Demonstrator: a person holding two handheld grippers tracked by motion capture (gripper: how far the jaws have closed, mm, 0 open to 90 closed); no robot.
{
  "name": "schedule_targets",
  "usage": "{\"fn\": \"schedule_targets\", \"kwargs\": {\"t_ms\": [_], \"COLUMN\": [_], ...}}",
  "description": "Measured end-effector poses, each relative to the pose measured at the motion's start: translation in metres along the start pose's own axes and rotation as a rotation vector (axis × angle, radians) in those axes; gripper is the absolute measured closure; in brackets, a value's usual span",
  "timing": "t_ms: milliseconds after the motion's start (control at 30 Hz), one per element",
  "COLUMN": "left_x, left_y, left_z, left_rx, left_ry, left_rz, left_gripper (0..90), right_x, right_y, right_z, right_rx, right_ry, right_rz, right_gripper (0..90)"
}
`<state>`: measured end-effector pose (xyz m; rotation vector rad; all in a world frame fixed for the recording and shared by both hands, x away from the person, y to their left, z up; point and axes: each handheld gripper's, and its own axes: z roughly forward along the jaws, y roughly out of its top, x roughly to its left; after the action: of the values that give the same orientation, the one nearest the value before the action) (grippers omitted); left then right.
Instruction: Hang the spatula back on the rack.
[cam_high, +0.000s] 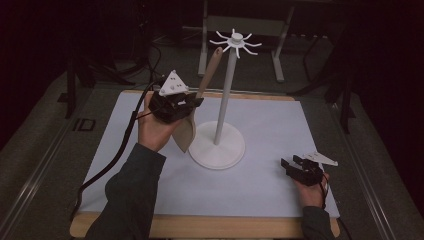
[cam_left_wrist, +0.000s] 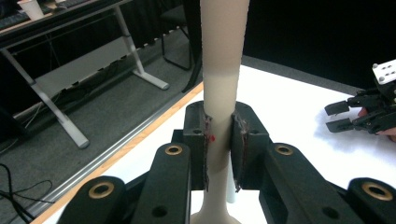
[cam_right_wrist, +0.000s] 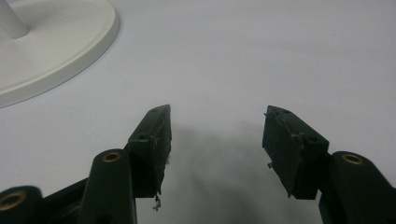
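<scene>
2 grippers: left gripper (cam_high: 186, 103) pinches the beige spatula (cam_high: 192, 107) handle beside the white stand (cam_high: 222, 107); right gripper (cam_high: 291, 163) jaws spread above the white mat (cam_high: 265, 130).

Left gripper (cam_high: 186, 104) raised, jaws clamped, right gripper (cam_high: 292, 165) low, jaws apart

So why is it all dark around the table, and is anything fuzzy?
In the high view light falls on the white mat, the room behind stays black; in the left gripper view the spatula close up looks soft; in the right gripper view the jaws cast a blurry grey shadow.
</scene>
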<state>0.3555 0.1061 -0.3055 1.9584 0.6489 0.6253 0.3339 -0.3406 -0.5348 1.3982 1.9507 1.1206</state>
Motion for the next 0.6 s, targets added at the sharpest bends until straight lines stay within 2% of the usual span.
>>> {"fn": "schedule_targets", "kwargs": {"t_ms": [233,400,600], "left_x": [0.000,-0.002,-0.004], "left_y": [0.000,0.002,0.002], "left_z": [0.005,0.010,0.017], "left_rx": [0.002,0.006,0.003], "left_ry": [-0.006,0.008,0.009], "left_rz": [-0.005,-0.002,-0.019], "left_gripper": [78.2,78.2,78.2], "right_x": [0.000,0.000,-0.001], "right_y": [0.000,0.000,0.000], "right_z": [0.000,0.000,0.000], "right_rx": [0.001,0.001,-0.003], "right_ry": [0.001,0.002,0.002], "right_rz": [-0.001,0.001,0.001], "right_gripper": [41.9,41.9,41.7]}}
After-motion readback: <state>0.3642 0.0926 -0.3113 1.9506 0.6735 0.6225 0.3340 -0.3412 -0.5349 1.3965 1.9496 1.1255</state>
